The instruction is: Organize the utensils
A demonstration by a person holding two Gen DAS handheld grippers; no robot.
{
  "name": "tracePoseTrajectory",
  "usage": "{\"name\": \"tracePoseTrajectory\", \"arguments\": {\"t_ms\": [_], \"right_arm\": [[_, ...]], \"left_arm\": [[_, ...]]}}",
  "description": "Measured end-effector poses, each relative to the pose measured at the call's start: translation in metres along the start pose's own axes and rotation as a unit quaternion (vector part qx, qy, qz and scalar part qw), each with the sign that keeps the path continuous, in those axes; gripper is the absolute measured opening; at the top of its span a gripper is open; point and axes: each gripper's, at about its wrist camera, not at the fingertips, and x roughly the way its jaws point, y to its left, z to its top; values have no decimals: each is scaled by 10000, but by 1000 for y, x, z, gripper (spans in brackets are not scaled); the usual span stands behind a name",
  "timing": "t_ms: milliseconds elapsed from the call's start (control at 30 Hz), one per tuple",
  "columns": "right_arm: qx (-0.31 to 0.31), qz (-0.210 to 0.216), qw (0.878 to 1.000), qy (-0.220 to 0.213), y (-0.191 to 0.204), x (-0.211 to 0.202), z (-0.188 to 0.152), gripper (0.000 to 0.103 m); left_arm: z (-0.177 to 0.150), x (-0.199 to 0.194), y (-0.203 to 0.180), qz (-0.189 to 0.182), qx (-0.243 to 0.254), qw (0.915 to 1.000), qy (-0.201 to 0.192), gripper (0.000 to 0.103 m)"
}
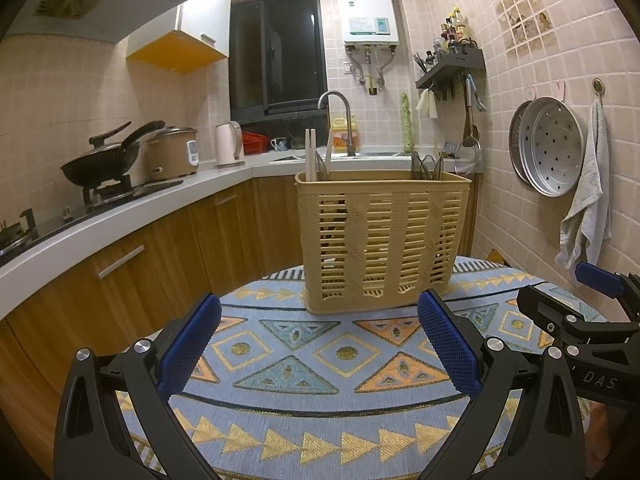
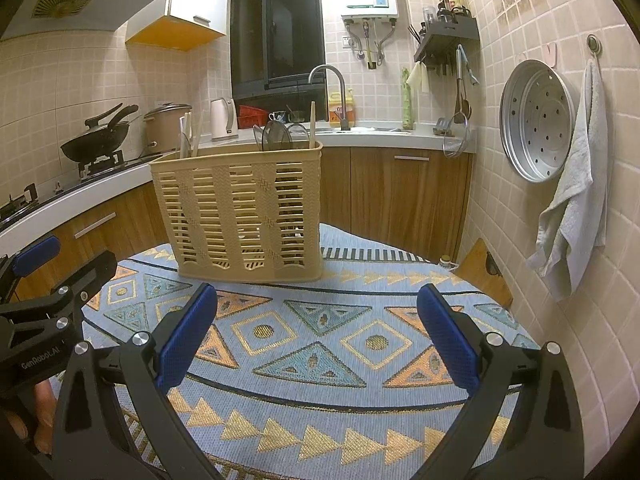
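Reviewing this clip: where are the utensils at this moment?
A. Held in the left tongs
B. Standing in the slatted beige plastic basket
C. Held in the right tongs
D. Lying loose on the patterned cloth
B: pale chopsticks and dark utensils poke up above the rim of the slatted beige plastic basket, while the left tongs and right tongs are both open and hold nothing.

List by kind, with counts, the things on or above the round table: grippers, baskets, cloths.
Grippers: 2, the left gripper and the right gripper
Utensil basket: 1
Patterned tablecloth: 1
Total: 4
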Motion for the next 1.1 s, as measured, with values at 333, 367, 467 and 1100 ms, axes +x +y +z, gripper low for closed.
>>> {"name": "tracePoseTrajectory", "arguments": {"t_ms": [333,367,467,1100], "right_arm": [[1,0,10000,7,0,0,0,95],[1,-1,10000,8,0,0,0,95],[8,-5,10000,12,0,0,-1,95],[21,-17,10000,39,1,1,-3,95]], "left_arm": [[0,0,0,-5,5,10000,2,95],[0,0,0,-1,6,10000,1,95],[0,0,-1,-5,7,10000,4,95],[0,1,-1,23,-19,10000,41,95]]}}
